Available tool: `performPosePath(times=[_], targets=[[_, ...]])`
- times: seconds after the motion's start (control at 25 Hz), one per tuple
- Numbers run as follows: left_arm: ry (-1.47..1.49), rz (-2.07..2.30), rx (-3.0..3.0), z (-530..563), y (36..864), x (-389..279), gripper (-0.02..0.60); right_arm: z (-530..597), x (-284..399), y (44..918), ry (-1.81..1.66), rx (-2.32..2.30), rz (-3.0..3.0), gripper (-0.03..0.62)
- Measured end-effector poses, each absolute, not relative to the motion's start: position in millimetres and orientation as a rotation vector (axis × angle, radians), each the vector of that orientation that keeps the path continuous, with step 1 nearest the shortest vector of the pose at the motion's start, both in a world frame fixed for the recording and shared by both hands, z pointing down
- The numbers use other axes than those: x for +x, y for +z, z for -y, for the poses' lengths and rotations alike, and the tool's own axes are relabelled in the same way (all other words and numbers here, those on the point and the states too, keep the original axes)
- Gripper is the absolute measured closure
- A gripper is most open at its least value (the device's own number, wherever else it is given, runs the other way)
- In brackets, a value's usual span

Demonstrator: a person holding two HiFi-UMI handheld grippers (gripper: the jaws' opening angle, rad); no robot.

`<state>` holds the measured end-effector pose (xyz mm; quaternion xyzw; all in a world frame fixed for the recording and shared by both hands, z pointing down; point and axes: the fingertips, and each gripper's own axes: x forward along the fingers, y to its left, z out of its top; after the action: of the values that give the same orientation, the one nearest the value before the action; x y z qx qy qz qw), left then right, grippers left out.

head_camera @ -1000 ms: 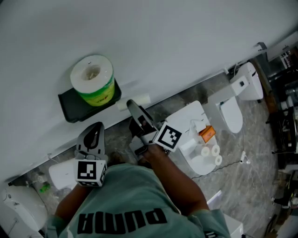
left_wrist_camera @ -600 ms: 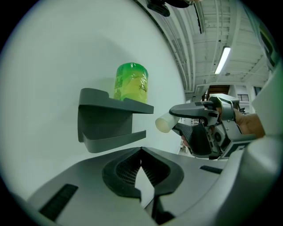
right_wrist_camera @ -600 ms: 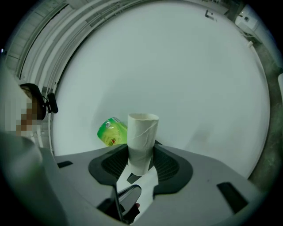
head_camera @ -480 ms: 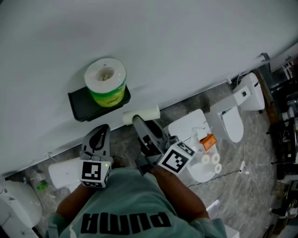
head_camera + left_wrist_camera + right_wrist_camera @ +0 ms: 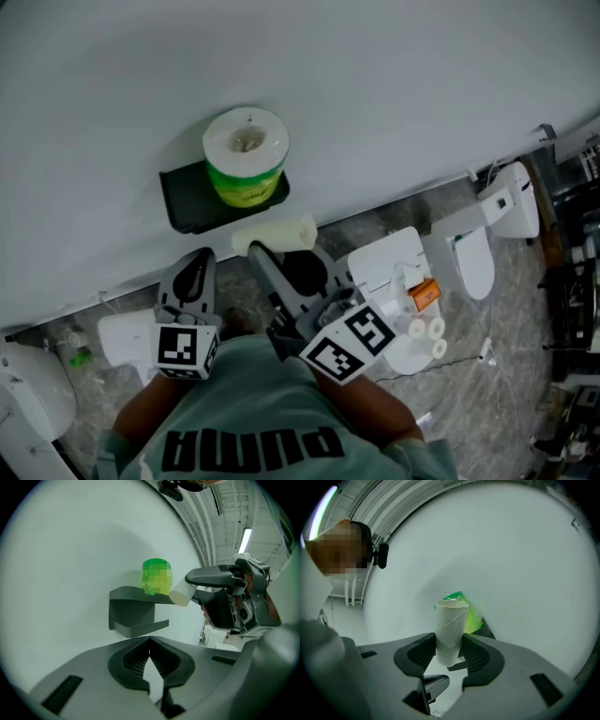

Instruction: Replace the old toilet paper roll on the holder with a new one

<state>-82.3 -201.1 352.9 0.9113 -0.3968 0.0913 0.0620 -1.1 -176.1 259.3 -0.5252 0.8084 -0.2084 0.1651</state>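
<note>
A white wall (image 5: 394, 84) fills the head view from 9 to 2 o'clock. Around 3 to 4 o'clock, white toilets (image 5: 469, 267) stand on the grey stone floor (image 5: 497, 403). The nearest toilet (image 5: 380, 267) carries an orange box (image 5: 422, 294) and three small white rolls (image 5: 427, 330).

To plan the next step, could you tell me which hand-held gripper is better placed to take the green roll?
Left. The left hand-held gripper is empty and faces the shelf with the green roll; the right hand-held gripper is clamped on the tube.

Plain white wall (image 5: 394, 75); grey marbled floor (image 5: 506, 309); white toilets (image 5: 467, 264) standing near the wall's foot; one lit ceiling tube (image 5: 244, 540) overhead.
</note>
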Motion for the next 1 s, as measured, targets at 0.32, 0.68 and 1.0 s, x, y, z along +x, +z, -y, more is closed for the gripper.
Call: performPosePath(times=[0.32,0.68,1.0], targets=[[0.254,1.358,2.671,212.0,345.9,-125.6,0.577,196.8,-41.6,223.5,-0.264,-1.620,-2.549,0.411],[0.234,1.485,2.612,224.9,336.2,-158.7,0.577,225.7,-77.7,205.0,-0.066,-1.694,-2.647,0.411],[0.223,1.522,2.577,231.1,330.5,-166.0,0.577,237.0,-88.7,207.5,0.037,-1.768,-2.709,0.411]])
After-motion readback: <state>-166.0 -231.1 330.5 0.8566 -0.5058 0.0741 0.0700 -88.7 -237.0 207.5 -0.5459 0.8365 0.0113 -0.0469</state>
